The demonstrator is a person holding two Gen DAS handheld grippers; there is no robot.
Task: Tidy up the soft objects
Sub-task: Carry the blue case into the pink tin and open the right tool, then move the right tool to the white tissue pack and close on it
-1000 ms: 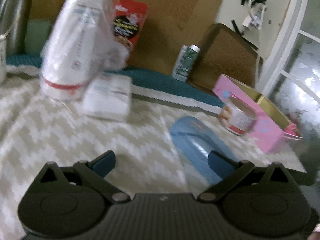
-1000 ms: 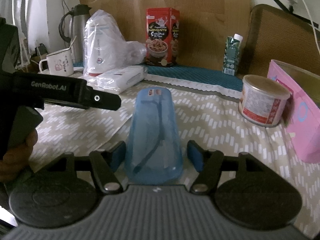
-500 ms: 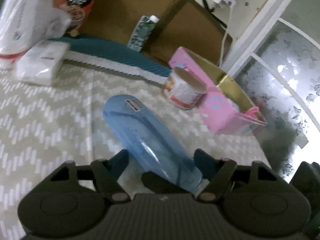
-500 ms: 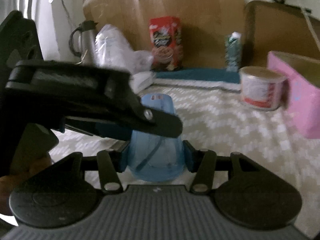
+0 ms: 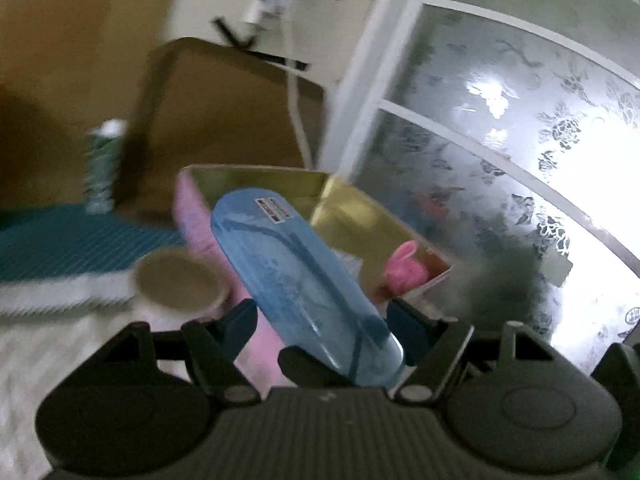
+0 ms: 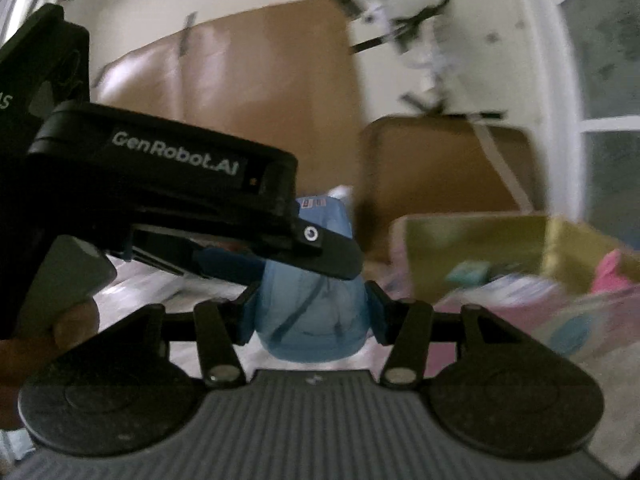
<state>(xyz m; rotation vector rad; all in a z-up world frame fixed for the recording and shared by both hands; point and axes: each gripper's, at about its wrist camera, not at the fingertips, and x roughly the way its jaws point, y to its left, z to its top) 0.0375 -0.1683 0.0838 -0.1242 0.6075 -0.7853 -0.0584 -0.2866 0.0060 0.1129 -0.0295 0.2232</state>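
Lifting blue slipper [image 5: 304,280] off cloth | both grippers clamped | pink box [image 5: 360,216] nearer

The box [image 5: 256,178] is the landmark: the pouch [image 5: 296,276] slants in front of it, far end over its near wall, near end between the left gripper [image 5: 320,322] fingers. The can [image 5: 176,284] stands just left of the box, the carton [image 5: 102,168] further left and behind, the chair back [image 5: 224,120] behind it
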